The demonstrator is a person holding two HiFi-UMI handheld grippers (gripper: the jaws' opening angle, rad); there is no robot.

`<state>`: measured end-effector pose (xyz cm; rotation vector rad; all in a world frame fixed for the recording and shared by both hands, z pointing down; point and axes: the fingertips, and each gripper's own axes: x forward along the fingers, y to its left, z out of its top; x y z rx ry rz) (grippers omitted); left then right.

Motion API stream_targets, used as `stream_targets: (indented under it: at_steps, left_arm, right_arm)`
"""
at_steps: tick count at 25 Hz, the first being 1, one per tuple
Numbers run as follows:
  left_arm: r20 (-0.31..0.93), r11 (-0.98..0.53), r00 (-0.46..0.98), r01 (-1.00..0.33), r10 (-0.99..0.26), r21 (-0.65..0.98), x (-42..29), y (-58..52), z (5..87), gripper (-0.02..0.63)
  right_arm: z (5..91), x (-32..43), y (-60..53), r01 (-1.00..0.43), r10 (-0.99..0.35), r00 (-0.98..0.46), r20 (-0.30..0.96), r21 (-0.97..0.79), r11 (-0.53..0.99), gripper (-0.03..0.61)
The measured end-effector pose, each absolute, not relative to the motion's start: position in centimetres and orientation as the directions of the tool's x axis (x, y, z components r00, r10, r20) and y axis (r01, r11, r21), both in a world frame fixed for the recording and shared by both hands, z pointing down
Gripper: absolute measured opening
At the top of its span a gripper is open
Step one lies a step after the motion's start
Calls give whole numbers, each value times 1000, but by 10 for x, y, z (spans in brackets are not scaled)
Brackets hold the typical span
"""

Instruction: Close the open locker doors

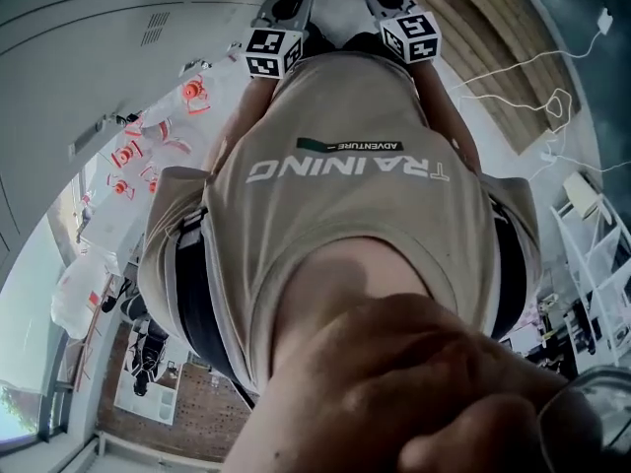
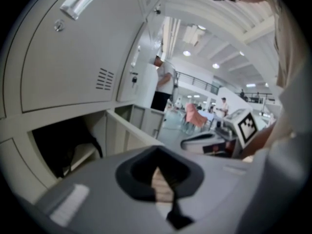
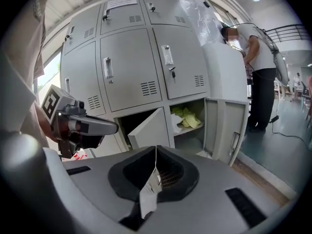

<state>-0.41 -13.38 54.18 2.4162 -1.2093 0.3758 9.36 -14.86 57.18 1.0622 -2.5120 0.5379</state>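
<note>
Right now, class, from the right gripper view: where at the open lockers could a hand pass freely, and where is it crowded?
Free: the space under the shelf in the right compartment, bordered by its wide-open door; the floor beyond that door. Crowded: the shelf top, with yellow-green cloth. The middle compartment is too dark to judge.

Btm row of grey locker bank (image 3: 131, 67): we log 2 doors open.
Mid door (image 3: 150, 129): plain grey panel, hinged on its rt edge, swung approx. halfway out, dark compartment behind it. Rt door (image 3: 226, 130): hinged rt, swung wide open, inner face twd us, latch near its free edge. Upper rows all shut.
</note>
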Motion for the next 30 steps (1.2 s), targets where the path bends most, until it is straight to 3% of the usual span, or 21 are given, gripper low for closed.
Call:
stream_targets:
  at_steps: [8,21,30]
  left_arm:
    - [448,-387,447,-894,-774,224,-22,-154,545,0]
    - [496,28,136,-951,-858,308,-18,-135,551,0]
    - [472,146,18,-940,-881,309,-46,-113,545,0]
  right_arm:
    - [584,73,-172,-578,-433,-761,483,-199,792,15]
    - [587,44,-164,-142,-53,-908,416,-187,972,15]
    - [589,28,-156,-53,37,-897,441,-191,980,15]
